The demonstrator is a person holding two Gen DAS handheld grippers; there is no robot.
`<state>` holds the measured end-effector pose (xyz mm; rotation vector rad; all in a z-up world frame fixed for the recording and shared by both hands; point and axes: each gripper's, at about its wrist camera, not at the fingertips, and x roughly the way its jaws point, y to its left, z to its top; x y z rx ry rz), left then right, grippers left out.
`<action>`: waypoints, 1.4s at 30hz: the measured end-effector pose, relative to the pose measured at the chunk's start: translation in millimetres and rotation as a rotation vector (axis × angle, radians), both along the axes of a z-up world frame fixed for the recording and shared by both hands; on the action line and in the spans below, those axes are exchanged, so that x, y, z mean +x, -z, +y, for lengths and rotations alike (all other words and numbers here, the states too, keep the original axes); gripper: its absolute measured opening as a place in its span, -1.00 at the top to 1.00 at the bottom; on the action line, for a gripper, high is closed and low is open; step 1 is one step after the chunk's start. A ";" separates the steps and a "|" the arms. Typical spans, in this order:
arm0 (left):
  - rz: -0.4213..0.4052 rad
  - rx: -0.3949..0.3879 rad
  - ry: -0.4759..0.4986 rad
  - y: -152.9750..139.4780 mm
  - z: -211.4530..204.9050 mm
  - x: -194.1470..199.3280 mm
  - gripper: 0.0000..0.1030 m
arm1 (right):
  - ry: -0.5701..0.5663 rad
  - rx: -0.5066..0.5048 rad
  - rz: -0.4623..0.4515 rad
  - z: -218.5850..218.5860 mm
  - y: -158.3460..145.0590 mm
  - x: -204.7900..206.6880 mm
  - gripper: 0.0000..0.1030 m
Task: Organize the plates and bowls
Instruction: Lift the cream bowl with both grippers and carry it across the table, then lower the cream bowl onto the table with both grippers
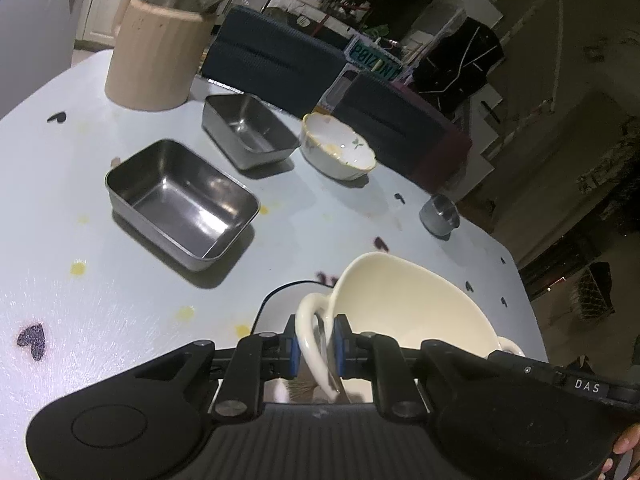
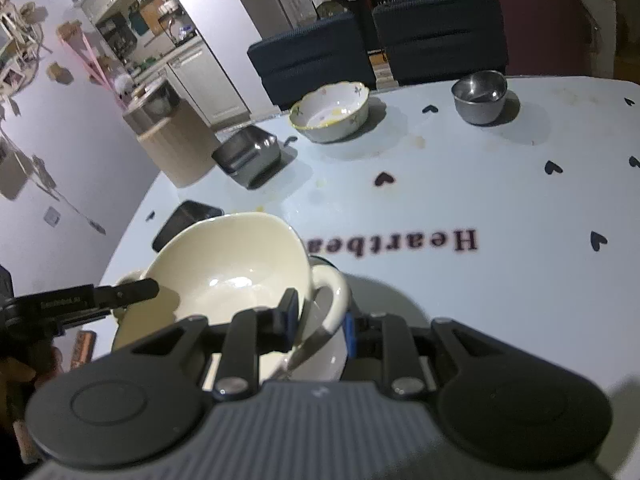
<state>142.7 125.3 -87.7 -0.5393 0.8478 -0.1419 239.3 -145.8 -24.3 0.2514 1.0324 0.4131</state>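
Note:
A cream two-handled bowl (image 1: 408, 304) is held tilted above a white dish (image 1: 280, 312) on the table. My left gripper (image 1: 316, 344) is shut on one loop handle of the bowl. In the right wrist view the same cream bowl (image 2: 228, 276) shows, and my right gripper (image 2: 320, 320) is shut on its other handle (image 2: 334, 296). The left gripper's finger (image 2: 128, 292) shows at the bowl's far side. A white dish (image 2: 320, 360) sits under the bowl.
Two steel rectangular trays (image 1: 180, 200) (image 1: 248, 128), a floral ceramic bowl (image 1: 340, 148) and a small steel bowl (image 1: 440, 212) stand on the light blue table (image 1: 80, 200). A beige container (image 1: 156, 56) is at the far left corner. Dark chairs (image 1: 272, 52) line the far edge.

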 end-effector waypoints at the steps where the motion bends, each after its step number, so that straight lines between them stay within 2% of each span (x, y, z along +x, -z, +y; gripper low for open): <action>1: 0.007 -0.006 -0.002 3.6 1.3 0.9 0.66 | -0.004 -0.006 0.004 1.9 1.9 1.6 0.46; 15: 0.095 0.004 0.004 42.2 7.6 12.6 0.60 | -0.048 -0.095 0.047 21.5 22.6 12.2 0.46; 31: 0.126 0.006 -0.005 58.7 12.0 20.6 0.54 | -0.056 -0.147 0.057 36.3 28.7 17.4 0.46; 42: 0.125 0.025 -0.006 58.2 12.4 20.1 0.51 | -0.077 -0.170 0.059 43.7 30.3 17.8 0.44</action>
